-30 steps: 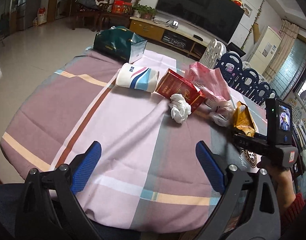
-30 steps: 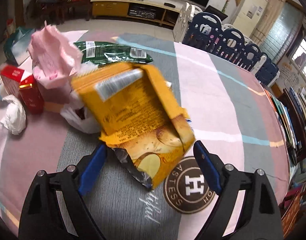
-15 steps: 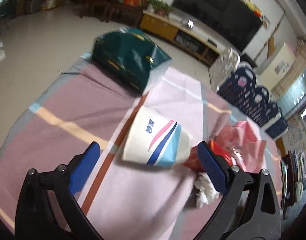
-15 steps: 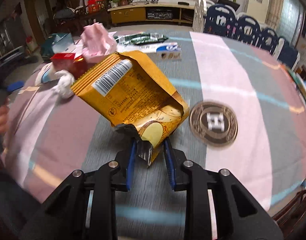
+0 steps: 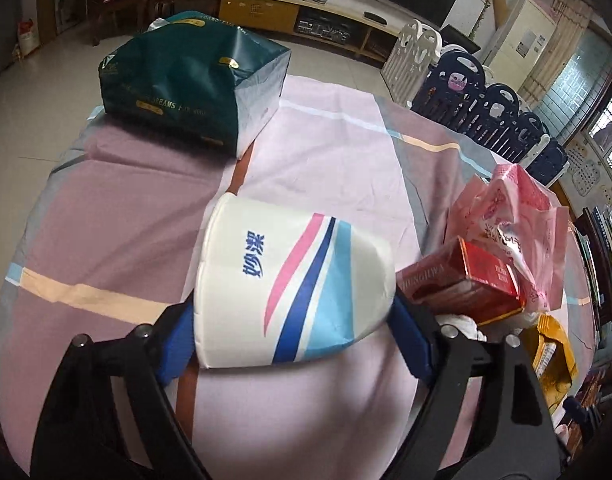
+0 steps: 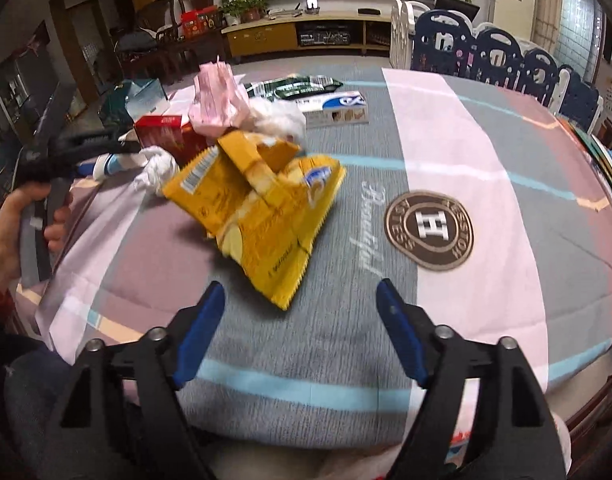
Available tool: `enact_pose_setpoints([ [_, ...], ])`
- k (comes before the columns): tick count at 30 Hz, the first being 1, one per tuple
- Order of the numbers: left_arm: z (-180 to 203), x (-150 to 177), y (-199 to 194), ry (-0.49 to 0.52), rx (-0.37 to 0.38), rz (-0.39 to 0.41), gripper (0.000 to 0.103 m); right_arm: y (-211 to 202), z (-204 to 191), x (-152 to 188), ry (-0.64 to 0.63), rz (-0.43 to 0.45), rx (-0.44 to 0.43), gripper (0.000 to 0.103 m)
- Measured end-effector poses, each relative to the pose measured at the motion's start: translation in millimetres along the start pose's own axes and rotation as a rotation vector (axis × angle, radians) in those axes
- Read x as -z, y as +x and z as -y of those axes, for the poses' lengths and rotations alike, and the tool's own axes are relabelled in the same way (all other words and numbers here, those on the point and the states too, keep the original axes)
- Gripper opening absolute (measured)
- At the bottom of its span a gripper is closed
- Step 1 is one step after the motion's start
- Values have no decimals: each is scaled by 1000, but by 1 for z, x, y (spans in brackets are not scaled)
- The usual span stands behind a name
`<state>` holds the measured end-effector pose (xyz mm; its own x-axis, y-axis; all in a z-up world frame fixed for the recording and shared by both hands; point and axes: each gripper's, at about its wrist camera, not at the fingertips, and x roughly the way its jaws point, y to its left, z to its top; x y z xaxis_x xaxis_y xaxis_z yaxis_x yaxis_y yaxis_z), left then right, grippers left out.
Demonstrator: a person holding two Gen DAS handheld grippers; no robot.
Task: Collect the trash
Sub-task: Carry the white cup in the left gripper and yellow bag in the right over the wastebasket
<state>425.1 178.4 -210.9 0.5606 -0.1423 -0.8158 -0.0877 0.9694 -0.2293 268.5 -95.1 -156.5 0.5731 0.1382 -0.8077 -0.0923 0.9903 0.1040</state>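
In the left wrist view a white paper cup [image 5: 290, 284] with pink and blue stripes lies on its side between the blue pads of my left gripper [image 5: 294, 336], which close around it. A red box [image 5: 461, 284], a pink wrapper [image 5: 517, 220] and a crumpled white tissue [image 5: 461, 322] lie to its right. In the right wrist view my right gripper [image 6: 300, 324] is open and empty. The yellow chip bag [image 6: 262, 216] lies loose on the cloth just beyond its fingertips. The left gripper [image 6: 86, 152] shows at far left.
A dark green paper bag [image 5: 194, 84] stands at the table's far left edge. A green wrapper [image 6: 294, 86] and a white box [image 6: 333, 110] lie at the back. The round table [image 6: 485, 152] has a striped cloth with a brown logo patch [image 6: 427, 230]. Stacked chairs [image 6: 485, 52] stand behind.
My left gripper moved forward and closed around the paper cup. My right gripper opened and let go of the yellow chip bag, which dropped onto the cloth.
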Motion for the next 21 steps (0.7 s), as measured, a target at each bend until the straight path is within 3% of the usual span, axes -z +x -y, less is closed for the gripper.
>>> enact_pose_setpoints([
  [4, 5, 26, -41, 21, -35, 85, 84, 16, -6, -19, 11, 17, -43, 84],
  [7, 18, 44, -81, 11, -14, 151, 84, 39, -9, -31, 51, -19, -72, 84],
  [8, 22, 49, -91, 14, -4, 168, 84, 44, -11, -33, 49, -18, -70, 77],
  [9, 29, 56, -106, 23, 10, 194, 84, 46, -13, -33, 46, -16, -67, 54],
  [11, 39, 67, -125, 34, 26, 220, 84, 48, -17, -32, 52, -36, -60, 32],
  [15, 53, 86, -147, 23, 37, 235, 84, 30, -16, -22, 64, -19, -67, 21],
  [21, 70, 109, -167, 55, 22, 232, 84, -19, -2, 3, 93, 38, -20, 20],
])
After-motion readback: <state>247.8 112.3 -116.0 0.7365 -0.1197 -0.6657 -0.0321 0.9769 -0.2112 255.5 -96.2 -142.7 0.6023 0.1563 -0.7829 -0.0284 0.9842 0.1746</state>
